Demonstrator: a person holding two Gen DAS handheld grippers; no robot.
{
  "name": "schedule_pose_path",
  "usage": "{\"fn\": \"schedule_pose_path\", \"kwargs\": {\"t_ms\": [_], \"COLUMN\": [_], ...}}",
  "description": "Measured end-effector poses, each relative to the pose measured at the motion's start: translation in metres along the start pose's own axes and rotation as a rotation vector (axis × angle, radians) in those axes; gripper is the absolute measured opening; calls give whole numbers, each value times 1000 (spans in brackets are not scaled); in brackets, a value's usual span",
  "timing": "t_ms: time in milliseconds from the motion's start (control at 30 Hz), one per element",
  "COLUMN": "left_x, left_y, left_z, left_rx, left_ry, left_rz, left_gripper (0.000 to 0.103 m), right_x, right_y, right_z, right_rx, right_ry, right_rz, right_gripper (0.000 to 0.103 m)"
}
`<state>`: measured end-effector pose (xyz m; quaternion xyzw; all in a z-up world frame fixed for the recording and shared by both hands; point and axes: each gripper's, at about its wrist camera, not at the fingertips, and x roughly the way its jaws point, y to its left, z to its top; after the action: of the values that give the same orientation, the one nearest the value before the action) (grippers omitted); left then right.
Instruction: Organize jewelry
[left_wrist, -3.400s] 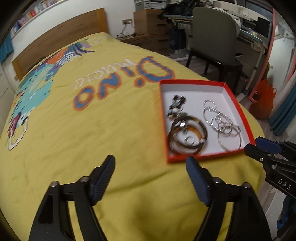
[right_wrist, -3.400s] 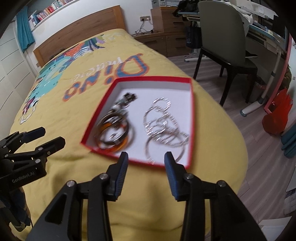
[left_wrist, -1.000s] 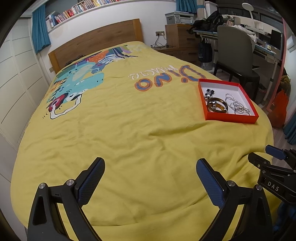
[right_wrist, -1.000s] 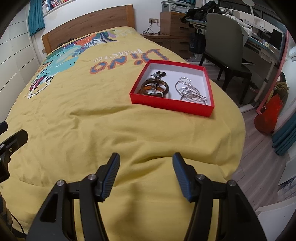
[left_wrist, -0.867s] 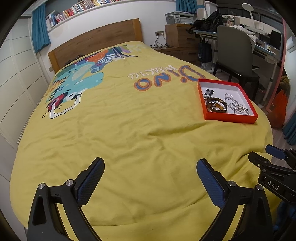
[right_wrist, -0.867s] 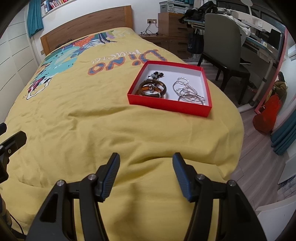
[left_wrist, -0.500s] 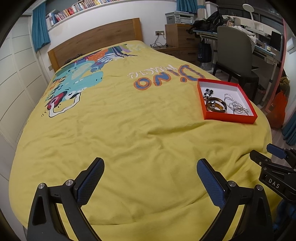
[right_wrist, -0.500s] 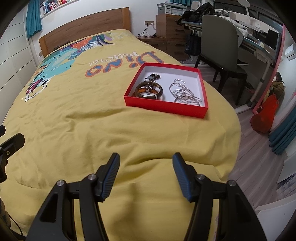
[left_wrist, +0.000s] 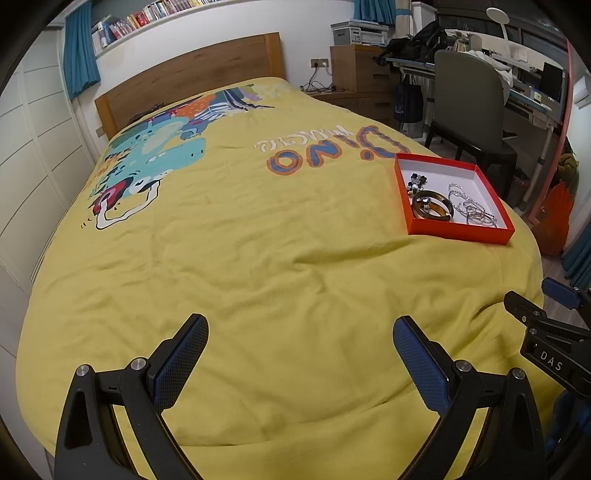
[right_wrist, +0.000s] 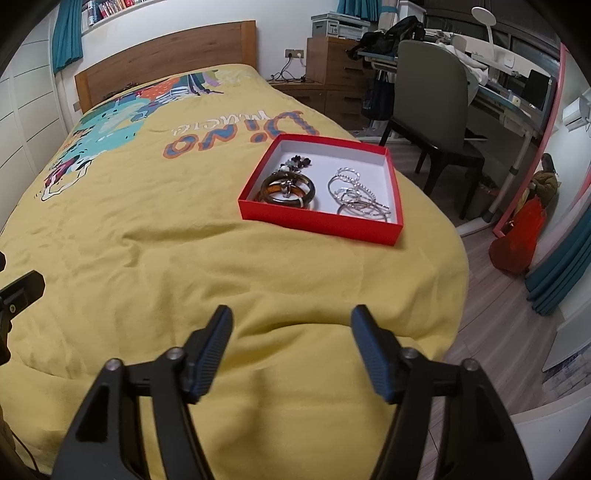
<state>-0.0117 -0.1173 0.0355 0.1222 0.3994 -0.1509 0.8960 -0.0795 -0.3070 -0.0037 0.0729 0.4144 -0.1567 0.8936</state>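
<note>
A shallow red box (right_wrist: 321, 225) (left_wrist: 458, 233) with a white inside lies on the yellow bedspread near the bed's right side. In it are brown bangles (right_wrist: 288, 190) (left_wrist: 432, 209), a dark beaded piece (right_wrist: 297, 161) and several silver bracelets (right_wrist: 356, 197) (left_wrist: 471, 208). My left gripper (left_wrist: 297, 341) hangs open over bare bedspread, far short of the box. My right gripper (right_wrist: 291, 328) is over the bed's near edge, its jaws opening with nothing between them. In the left wrist view the right gripper (left_wrist: 554, 317) shows at the far right.
The yellow bedspread (left_wrist: 240, 240) has a dinosaur print and a wooden headboard (left_wrist: 188, 88) behind it. A grey chair (right_wrist: 432, 110) and a desk stand to the right. A red bag (right_wrist: 521, 236) sits on the wood floor.
Both grippers have pulled far back from the red box, which now looks small and distant. The right gripper's jaws have spread wider in the last half second.
</note>
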Motion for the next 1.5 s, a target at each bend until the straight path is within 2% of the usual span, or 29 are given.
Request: {"fn": "schedule_pose_path", "kwargs": {"t_ms": [600,1500], "left_x": [7,9], "left_y": [-1,-4], "left_z": [-5,-7], "left_rx": [-12,-1], "left_ry": [32,44], "left_rz": [17,15], "left_gripper": [99,99], "right_x": [-6,0], "right_y": [-2,0], "right_z": [3,2], "right_rx": [-9,-11], "right_ry": [-43,-23], "right_rz": [-28,-20], "right_gripper": [68,68]}}
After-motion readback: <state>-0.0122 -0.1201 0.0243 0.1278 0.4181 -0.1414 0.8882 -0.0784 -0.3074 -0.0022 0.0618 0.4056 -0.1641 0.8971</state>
